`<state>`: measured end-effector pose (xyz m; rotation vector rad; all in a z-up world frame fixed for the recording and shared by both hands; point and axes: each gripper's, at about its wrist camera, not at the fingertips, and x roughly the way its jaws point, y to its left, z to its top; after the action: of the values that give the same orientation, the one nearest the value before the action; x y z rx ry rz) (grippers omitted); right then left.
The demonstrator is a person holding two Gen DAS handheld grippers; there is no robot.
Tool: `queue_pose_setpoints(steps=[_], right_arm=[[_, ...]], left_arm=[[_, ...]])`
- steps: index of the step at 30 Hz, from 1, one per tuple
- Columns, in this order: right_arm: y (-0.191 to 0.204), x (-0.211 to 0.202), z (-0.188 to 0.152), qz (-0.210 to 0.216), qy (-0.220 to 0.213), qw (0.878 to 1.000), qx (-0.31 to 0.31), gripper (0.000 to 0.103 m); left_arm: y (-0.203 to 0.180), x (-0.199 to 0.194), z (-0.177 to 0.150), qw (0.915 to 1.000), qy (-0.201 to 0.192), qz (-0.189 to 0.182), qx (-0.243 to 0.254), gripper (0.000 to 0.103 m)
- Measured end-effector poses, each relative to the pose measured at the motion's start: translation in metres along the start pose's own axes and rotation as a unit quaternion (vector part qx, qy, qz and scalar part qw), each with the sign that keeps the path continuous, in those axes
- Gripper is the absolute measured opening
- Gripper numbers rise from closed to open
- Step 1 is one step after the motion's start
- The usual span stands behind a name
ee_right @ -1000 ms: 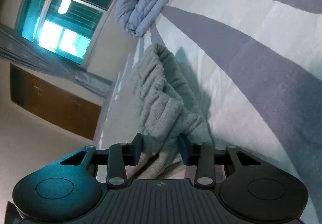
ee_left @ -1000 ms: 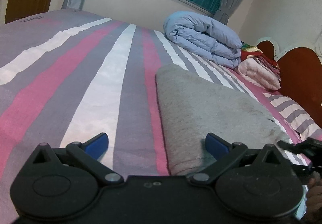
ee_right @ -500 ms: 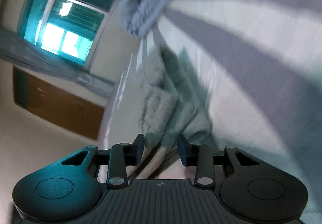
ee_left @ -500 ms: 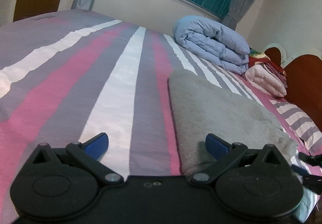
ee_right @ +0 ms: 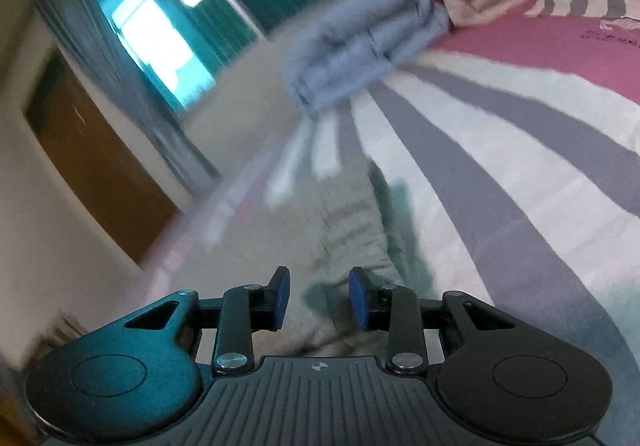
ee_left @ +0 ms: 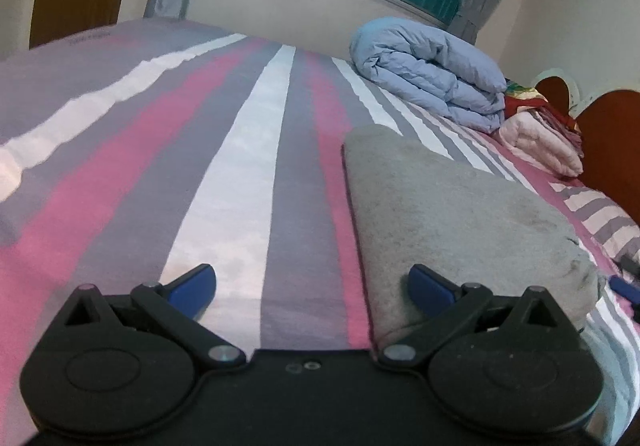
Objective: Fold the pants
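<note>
- Right gripper [ee_right: 319, 298]: jaws parted with a clear gap, nothing between the blue pads. A second ago they were pinched on a bunch of the grey fabric; that hold is now let go. View heavily smeared and swung round compared with half a second ago, so this tool is judged to be in fast motion.
- Left gripper [ee_left: 311, 286]: jaws spread wide, empty, low over the bed; unchanged across the second, though its view has slid slightly, the garment now sitting further right in frame.
- Pants [ee_left: 460, 213]: grey, lying flat on the bed as a folded slab, near end just beside the left gripper's right finger. Released by both tools.
- Bed [ee_left: 240, 181]: striped pink, grey and white cover, under everything.
- Blue duvet [ee_left: 428, 73]: rolled, well beyond the pants, near the window wall.
- Judgement: release suggests this fold is laid down; task near its end, or a further fold to come.
</note>
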<state>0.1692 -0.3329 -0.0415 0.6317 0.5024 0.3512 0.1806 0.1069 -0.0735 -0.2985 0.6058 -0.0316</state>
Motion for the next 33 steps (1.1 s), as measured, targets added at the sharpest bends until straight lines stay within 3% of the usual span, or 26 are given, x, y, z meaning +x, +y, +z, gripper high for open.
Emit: queue_pose_setpoints(steps=[1,3,10,13,17,21,26,28,30,33], right_arm=[[0.000,-0.009,0.002,0.010,-0.012,1.000,-0.001,0.057],[-0.003,-0.024,0.005,0.000,-0.018,1.000,-0.001,0.073],[-0.030,-0.030,0.015,-0.015,0.018,0.994,0.103,0.073],[-0.036,-0.026,0.019,-0.020,0.030,0.993,0.111,0.074],[-0.046,-0.017,0.015,-0.039,0.052,0.988,0.138,0.082],[-0.043,-0.014,0.010,-0.024,0.075,0.991,0.113,0.101],[-0.033,-0.002,0.007,-0.034,0.123,0.990,0.059,0.103],[-0.037,-0.007,0.015,-0.015,0.124,0.989,0.074,0.103],[-0.050,-0.011,0.023,0.037,0.108,0.986,0.126,0.103],[-0.066,-0.002,0.033,0.047,0.124,0.978,0.159,0.103]], left_arm=[[-0.002,-0.002,0.000,1.0000,-0.003,0.000,0.007,0.097],[-0.006,-0.004,0.000,0.9998,-0.008,-0.002,0.016,0.097],[-0.007,-0.006,0.001,0.9996,-0.011,-0.021,0.016,0.097],[-0.012,-0.006,0.001,0.9993,-0.012,-0.021,0.028,0.097],[-0.015,-0.004,0.002,0.9993,-0.012,-0.022,0.027,0.097],[-0.010,-0.003,0.002,0.9984,0.001,-0.057,0.007,0.097],[-0.006,0.009,0.010,0.9965,0.030,-0.078,-0.003,0.097],[-0.005,0.018,0.016,0.9942,0.046,-0.097,-0.005,0.097],[-0.005,0.029,0.022,0.9910,0.063,-0.118,-0.002,0.097],[-0.002,0.050,0.033,0.9829,0.100,-0.153,-0.014,0.097]])
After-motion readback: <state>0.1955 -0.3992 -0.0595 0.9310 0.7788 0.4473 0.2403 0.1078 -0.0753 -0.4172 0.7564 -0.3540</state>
